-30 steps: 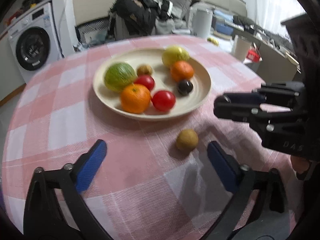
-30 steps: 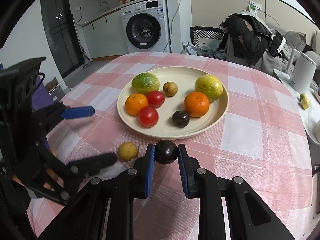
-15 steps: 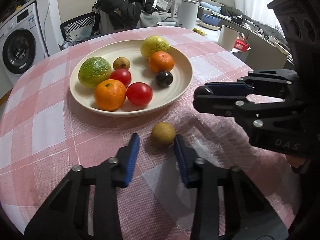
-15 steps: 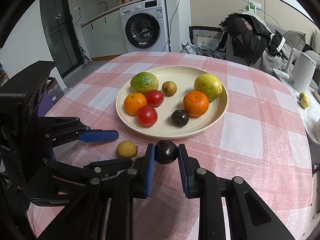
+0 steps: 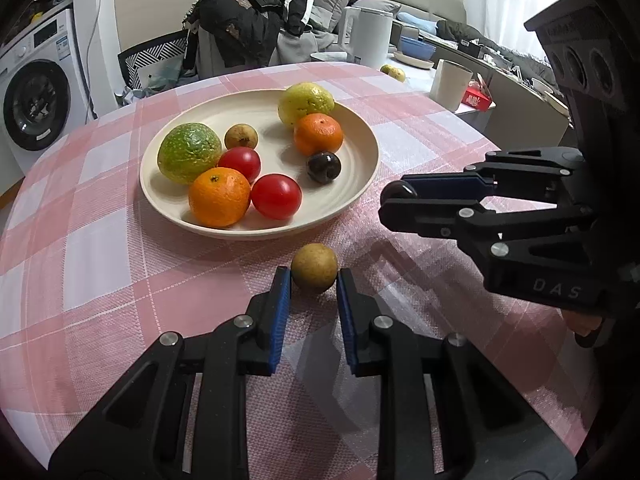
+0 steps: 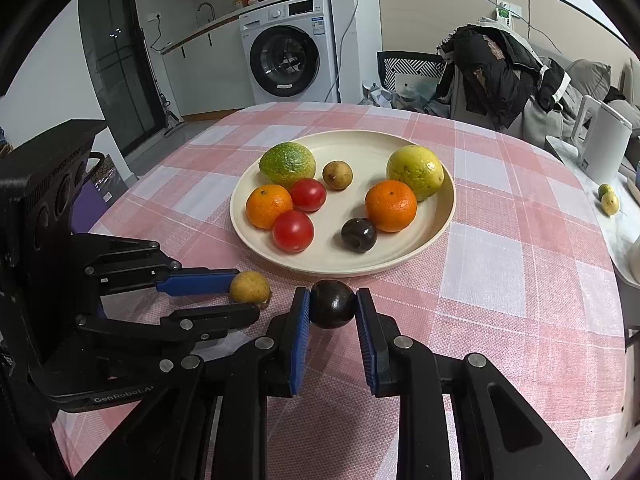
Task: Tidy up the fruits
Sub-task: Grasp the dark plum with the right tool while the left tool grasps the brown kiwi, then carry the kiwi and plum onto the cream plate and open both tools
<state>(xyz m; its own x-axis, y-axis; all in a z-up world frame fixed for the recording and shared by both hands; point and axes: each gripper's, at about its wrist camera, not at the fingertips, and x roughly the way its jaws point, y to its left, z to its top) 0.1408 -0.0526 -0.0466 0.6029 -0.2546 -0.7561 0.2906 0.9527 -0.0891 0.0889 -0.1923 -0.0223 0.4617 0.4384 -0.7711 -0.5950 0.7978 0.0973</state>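
Observation:
A cream plate (image 5: 370,168) (image 6: 450,204) on the pink checked tablecloth holds two oranges, two red tomatoes, a green citrus, a yellow citrus, a small tan fruit and a dark plum (image 5: 324,167). Just in front of the plate, my left gripper (image 5: 313,278) is shut on a second small tan fruit (image 5: 314,265) (image 6: 250,286), which rests on the cloth. To its right, my right gripper (image 6: 332,300) (image 5: 394,200) is shut on another dark plum (image 6: 332,306), held slightly above the cloth near the plate's front rim.
The round table's edge curves close on the right, where a side surface carries a white kettle (image 6: 604,144), a white cup (image 5: 450,84) and two small citrus fruits (image 6: 608,198). A chair piled with clothes (image 5: 240,28) and a washing machine (image 6: 288,50) stand behind the table.
My left gripper moved forward to the tan fruit on the cloth and its jaws went from wide open to shut on it. The right gripper kept still, holding the dark plum.

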